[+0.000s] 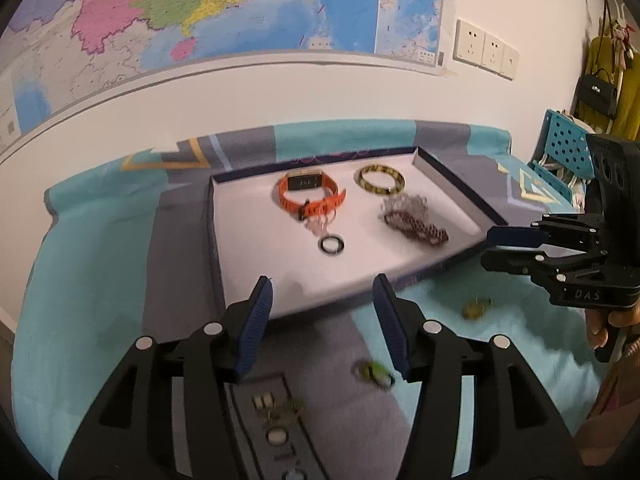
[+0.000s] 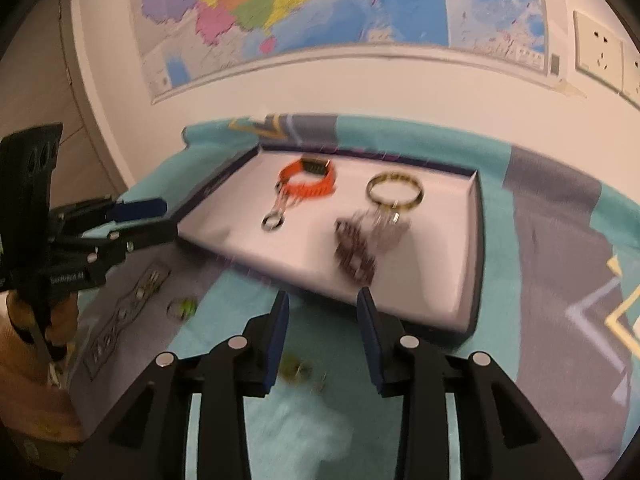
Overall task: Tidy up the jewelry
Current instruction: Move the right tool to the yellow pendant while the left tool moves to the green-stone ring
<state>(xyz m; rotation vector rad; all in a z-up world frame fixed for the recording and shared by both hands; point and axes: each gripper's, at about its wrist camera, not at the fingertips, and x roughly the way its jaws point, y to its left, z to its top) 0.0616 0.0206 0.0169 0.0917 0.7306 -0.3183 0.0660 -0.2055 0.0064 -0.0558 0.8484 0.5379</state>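
Note:
A white tray [image 1: 256, 240] with a dark rim lies on the teal and grey cloth. It holds an orange watch [image 1: 308, 196], a yellow-black bangle [image 1: 380, 179], a dark beaded bracelet [image 1: 416, 220] and a ring [image 1: 331, 245]. Loose on the cloth in front of it are a green piece [image 1: 374, 372], a gold piece [image 1: 476, 308] and small earrings [image 1: 276, 404]. My left gripper [image 1: 322, 284] hovers open over the tray's near edge, with nothing between its pads. My right gripper [image 2: 323, 298] is open and empty too, above the gold piece [image 2: 296, 370] and close to the tray's [image 2: 432, 272] near edge.
A map and wall sockets [image 1: 484, 46] cover the wall behind the table. A blue perforated basket [image 1: 568, 148] and hanging bags [image 1: 600, 92] stand at the far right. A person's hand [image 1: 600, 324] holds the right gripper [image 1: 487, 247]. The left gripper [image 2: 170, 216] shows at the tray's left corner.

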